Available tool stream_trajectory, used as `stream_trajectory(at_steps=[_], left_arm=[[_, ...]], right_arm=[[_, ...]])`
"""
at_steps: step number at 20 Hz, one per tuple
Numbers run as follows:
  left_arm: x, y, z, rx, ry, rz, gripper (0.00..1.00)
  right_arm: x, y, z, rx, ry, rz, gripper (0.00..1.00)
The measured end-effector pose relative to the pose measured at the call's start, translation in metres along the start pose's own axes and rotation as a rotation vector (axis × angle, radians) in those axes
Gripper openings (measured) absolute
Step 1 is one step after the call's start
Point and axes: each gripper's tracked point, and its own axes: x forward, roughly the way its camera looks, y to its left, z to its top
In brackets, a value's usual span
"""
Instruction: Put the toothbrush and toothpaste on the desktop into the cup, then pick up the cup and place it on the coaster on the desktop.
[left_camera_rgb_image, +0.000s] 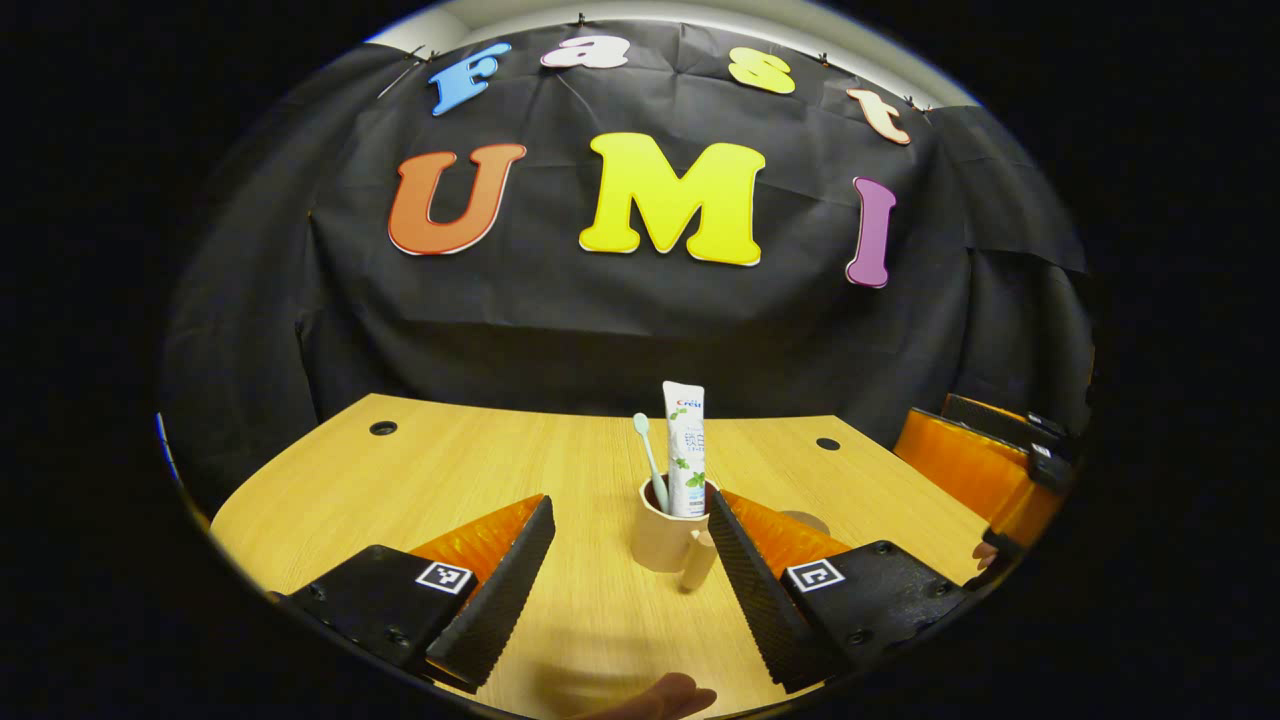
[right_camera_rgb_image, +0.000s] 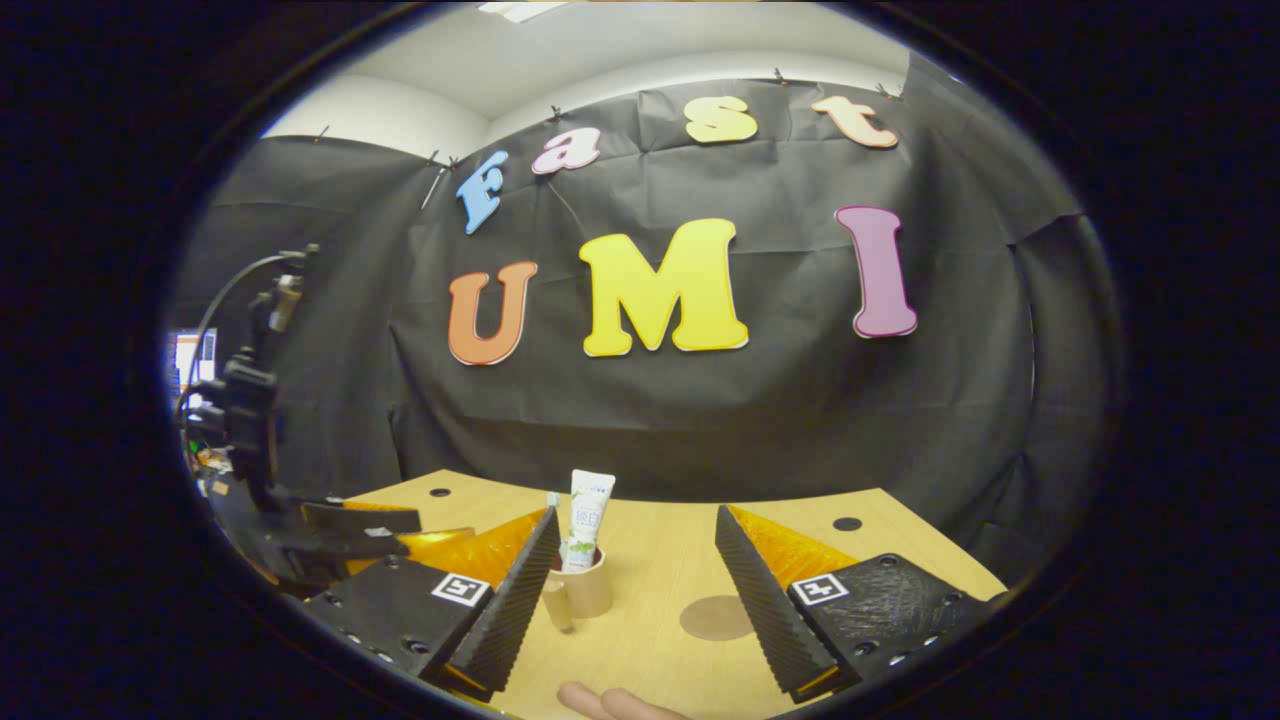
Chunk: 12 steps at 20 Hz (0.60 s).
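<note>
The cup (left_camera_rgb_image: 664, 535) stood mid-desk (left_camera_rgb_image: 420, 480) holding the toothbrush (left_camera_rgb_image: 650, 455) and toothpaste (left_camera_rgb_image: 685, 450), with bare wood all around it. The coaster (right_camera_rgb_image: 718, 617) lay apart beside it. The left gripper (left_camera_rgb_image: 630, 570) and right gripper (right_camera_rgb_image: 637, 590) were both spread wide, grasping nothing.

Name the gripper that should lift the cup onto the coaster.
Left. The left gripper is open with the cup between its fingers; the right gripper has it beside its left finger. The coaster lies close by.
</note>
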Motion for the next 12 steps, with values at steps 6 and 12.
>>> stream_trajectory(at_steps=[6, 12], left_arm=[[0.045, -0.022, -0.022, 0.027, 0.343, 0.027, 0.98], [0.079, -0.039, -0.08, -0.023, 0.756, 0.056, 0.98]], right_arm=[[-0.008, -0.012, 0.006, -0.03, -0.052, 0.014, 0.94], [-0.006, -0.016, 0.012, 0.01, -0.098, 0.044, 0.93]])
